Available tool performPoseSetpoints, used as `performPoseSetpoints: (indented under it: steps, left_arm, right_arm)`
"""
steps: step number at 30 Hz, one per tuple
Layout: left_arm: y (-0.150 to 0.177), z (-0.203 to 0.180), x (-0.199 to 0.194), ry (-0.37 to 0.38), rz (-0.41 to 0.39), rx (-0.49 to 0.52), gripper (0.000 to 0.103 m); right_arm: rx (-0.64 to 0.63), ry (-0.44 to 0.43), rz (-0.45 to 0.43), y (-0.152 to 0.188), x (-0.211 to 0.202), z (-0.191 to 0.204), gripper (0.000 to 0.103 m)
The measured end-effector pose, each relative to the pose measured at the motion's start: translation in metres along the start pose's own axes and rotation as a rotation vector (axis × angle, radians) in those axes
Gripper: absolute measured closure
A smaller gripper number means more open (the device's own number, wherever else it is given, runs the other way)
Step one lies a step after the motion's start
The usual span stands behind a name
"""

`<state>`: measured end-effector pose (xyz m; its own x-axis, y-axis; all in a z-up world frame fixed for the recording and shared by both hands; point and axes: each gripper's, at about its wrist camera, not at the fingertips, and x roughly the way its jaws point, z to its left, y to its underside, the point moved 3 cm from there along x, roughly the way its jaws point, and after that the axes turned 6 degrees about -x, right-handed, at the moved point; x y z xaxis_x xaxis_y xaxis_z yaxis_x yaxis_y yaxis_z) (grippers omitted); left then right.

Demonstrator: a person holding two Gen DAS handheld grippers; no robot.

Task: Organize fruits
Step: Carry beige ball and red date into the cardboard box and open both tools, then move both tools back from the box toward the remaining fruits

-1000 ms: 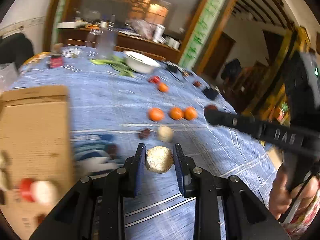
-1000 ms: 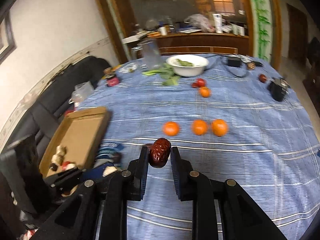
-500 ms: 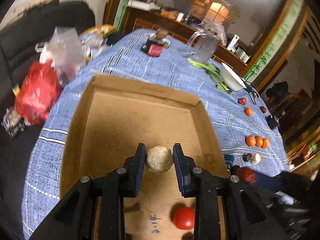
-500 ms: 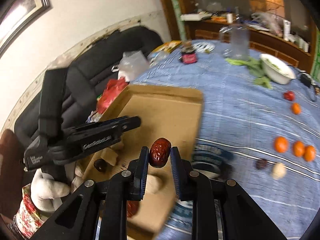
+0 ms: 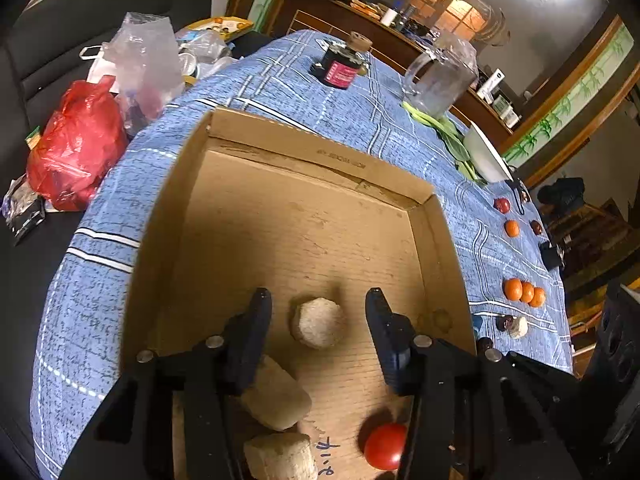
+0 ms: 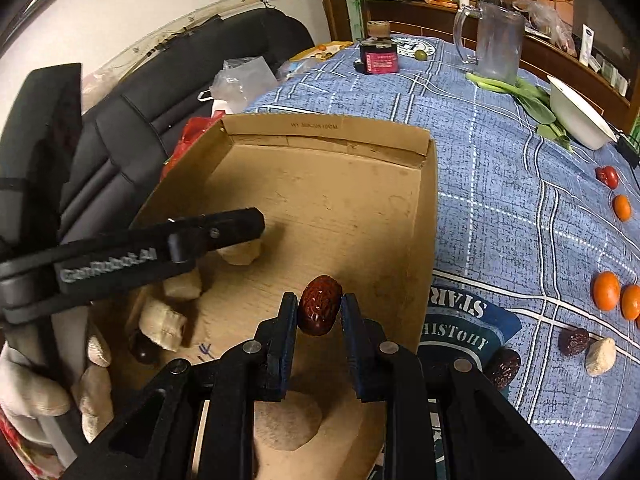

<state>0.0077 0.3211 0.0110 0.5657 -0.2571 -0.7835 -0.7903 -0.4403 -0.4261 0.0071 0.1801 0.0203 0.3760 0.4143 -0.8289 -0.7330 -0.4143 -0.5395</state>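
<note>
My left gripper (image 5: pixel 318 300) is open over the cardboard box (image 5: pixel 304 152); a pale round fruit (image 5: pixel 318 322) lies on the box floor between its fingers. Two more pale pieces (image 5: pixel 276 398) and a red tomato (image 5: pixel 385 446) lie in the box. My right gripper (image 6: pixel 319 304) is shut on a dark red date (image 6: pixel 319 304) above the box's near right part (image 6: pixel 426 216). The left gripper also shows in the right wrist view (image 6: pixel 244 226), over pale pieces (image 6: pixel 240 254).
Three oranges (image 5: pixel 524 291), a date and a pale piece (image 6: pixel 600 356) lie on the blue tablecloth (image 6: pixel 500 184) right of the box. A glass mug (image 6: pixel 498 42), a dark jar (image 6: pixel 378 56), greens and a white bowl (image 6: pixel 580 116) stand farther back. Bags (image 5: pixel 76 144) lie left on the sofa.
My left gripper has opened and let the pale fruit go onto the box floor. My right gripper has moved over the box with the date.
</note>
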Motion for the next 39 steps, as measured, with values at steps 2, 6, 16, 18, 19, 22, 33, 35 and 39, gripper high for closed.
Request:
performPoseSetpoints:
  steps: [2, 6, 16, 18, 19, 22, 33, 35, 39]
  left_arm:
    - [0.000, 0.000, -0.006, 0.004, -0.012, -0.010, 0.055]
    - [0.003, -0.006, -0.029, 0.023, -0.058, -0.013, 0.051]
    - [0.045, -0.034, -0.101, 0.043, -0.239, 0.004, 0.025]
    - [0.057, -0.042, -0.106, 0.059, -0.242, 0.009, 0.024]
    - [0.065, -0.046, -0.107, 0.071, -0.240, 0.013, 0.024]
    - [0.088, -0.063, -0.106, 0.099, -0.222, 0.029, 0.024]
    - [0.123, -0.088, -0.106, 0.104, -0.202, 0.023, 0.024]
    - [0.122, -0.086, -0.115, 0.095, -0.229, 0.008, 0.024]
    - [0.121, -0.082, -0.125, 0.083, -0.258, 0.007, 0.024]
  right_arm:
    - [-0.014, 0.014, -0.012, 0.002, -0.004, 0.002, 0.060]
    - [-0.036, 0.026, -0.049, 0.005, -0.020, 0.007, 0.050]
    - [0.058, -0.006, -0.166, 0.040, -0.078, -0.011, 0.041]
    - [0.112, -0.015, -0.195, 0.052, -0.092, -0.024, 0.040]
    - [0.139, -0.018, -0.208, 0.058, -0.098, -0.031, 0.039]
    - [0.248, -0.014, -0.252, 0.083, -0.117, -0.061, 0.033]
    - [0.325, 0.096, -0.225, 0.147, -0.129, -0.092, 0.033]
    - [0.265, 0.105, -0.198, 0.152, -0.119, -0.075, 0.033]
    - [0.153, 0.119, -0.164, 0.154, -0.103, -0.044, 0.033]
